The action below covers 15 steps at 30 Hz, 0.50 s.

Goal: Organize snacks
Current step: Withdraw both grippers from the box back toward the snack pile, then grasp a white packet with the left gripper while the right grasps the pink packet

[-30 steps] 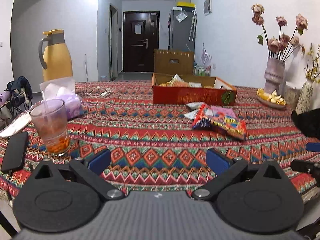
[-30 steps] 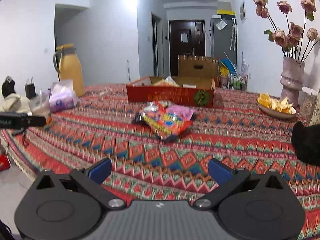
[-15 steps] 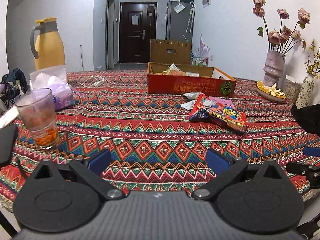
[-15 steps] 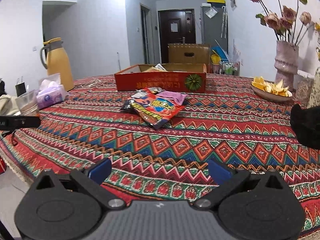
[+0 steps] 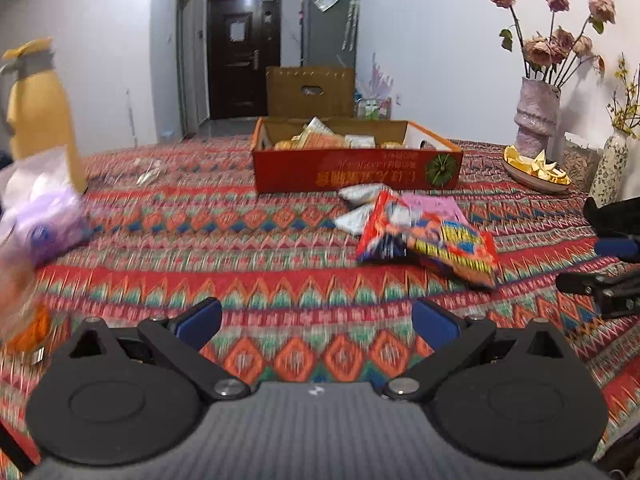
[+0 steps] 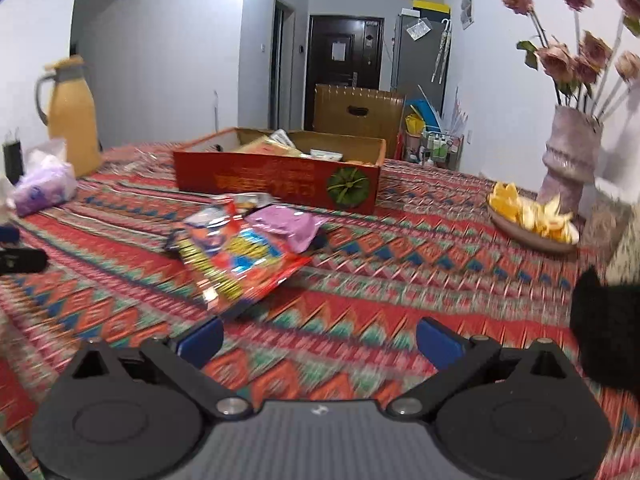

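A pile of snack bags lies on the patterned tablecloth: a red and yellow bag (image 5: 436, 240) (image 6: 236, 256) on top, a pink bag (image 5: 434, 206) (image 6: 286, 224) behind it, silver packets (image 5: 360, 194) at the far side. A red cardboard box (image 5: 356, 170) (image 6: 276, 180) holding several snacks stands just behind the pile. My left gripper (image 5: 316, 322) is open and empty, short of the pile and left of it. My right gripper (image 6: 318, 338) is open and empty, just in front of the red and yellow bag.
A yellow jug (image 5: 38, 112) (image 6: 72, 116), a tissue pack (image 5: 40, 216) (image 6: 44, 188) and a glass (image 5: 20, 316) stand at the left. A dish of orange peel (image 5: 536, 168) (image 6: 532, 220) and flower vases (image 5: 534, 120) (image 6: 568, 160) stand at the right. A black object (image 6: 608, 340) sits at the right edge.
Both grippers have moved forward over the table toward the snack pile and the red box, which now look larger and closer. Both stay open.
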Each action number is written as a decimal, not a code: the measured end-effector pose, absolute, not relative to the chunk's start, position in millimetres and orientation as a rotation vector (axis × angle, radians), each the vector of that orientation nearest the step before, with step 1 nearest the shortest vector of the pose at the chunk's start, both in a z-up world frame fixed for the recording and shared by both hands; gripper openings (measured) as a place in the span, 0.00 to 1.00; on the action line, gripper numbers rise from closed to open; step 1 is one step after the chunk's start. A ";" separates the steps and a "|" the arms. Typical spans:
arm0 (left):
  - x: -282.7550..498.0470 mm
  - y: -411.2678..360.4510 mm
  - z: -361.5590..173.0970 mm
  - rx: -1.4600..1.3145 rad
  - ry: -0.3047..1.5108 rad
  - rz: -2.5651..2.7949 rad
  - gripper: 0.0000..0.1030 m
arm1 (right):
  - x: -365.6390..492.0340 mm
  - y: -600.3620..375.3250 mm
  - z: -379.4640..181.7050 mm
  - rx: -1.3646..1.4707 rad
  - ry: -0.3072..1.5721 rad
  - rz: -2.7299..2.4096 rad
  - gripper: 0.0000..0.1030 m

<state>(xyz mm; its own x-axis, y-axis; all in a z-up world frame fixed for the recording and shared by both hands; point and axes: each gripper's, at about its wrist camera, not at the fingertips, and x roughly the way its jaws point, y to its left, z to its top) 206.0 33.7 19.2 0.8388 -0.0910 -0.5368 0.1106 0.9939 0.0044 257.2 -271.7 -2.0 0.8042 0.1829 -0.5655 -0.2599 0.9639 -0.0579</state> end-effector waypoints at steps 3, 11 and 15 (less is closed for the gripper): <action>234.2 26.7 24.4 0.061 0.544 -0.128 1.00 | 294.4 -267.8 -0.6 -0.187 0.586 0.240 1.00; 302.8 12.5 27.7 0.104 0.537 -0.177 1.00 | 403.8 -251.5 -12.8 -0.194 0.664 0.415 1.00; 333.2 11.9 25.4 0.095 0.567 -0.208 1.00 | 442.6 -233.1 -24.4 -0.268 0.676 0.506 1.00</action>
